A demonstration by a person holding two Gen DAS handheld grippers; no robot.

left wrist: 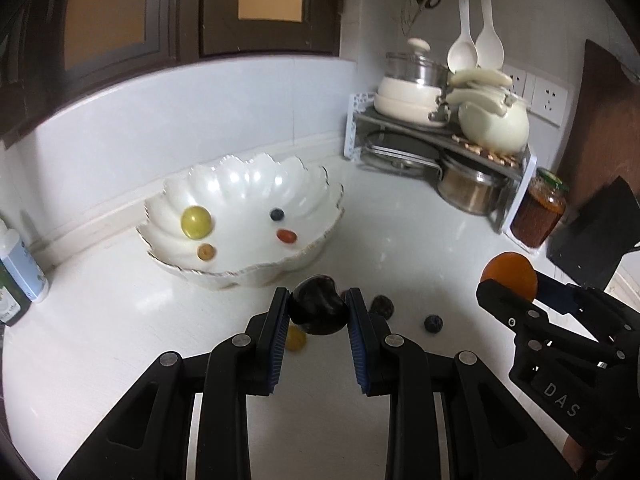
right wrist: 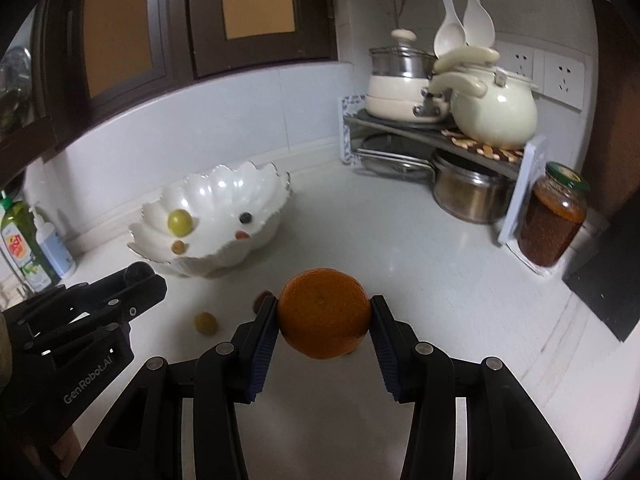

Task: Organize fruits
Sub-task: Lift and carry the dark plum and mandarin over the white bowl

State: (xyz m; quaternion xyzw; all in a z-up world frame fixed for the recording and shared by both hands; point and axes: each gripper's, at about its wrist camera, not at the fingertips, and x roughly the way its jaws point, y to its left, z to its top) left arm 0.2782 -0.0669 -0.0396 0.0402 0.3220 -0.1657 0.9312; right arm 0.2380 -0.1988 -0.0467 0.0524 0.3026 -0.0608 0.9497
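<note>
Both tools loaded above the desk [right wrist: 400, 280].
Left tool [left wrist: 318, 306] pinches my dark plum [left wrist: 317, 306]; right tool [right wrist: 324, 316] pinches an orange [right wrist: 324, 313]. Ahead, scalloped bowl [left wrist: 256, 184] holds grape [left wrist: 195, 221], blueberry [left wrist: 276, 214]; loose berries beneath.

A home kitchen: white countertop [right wrist: 400, 248], stacked pots [right wrist: 404, 80], hanging spoons [right wrist: 460, 20], wall sockets [right wrist: 562, 80]
</note>
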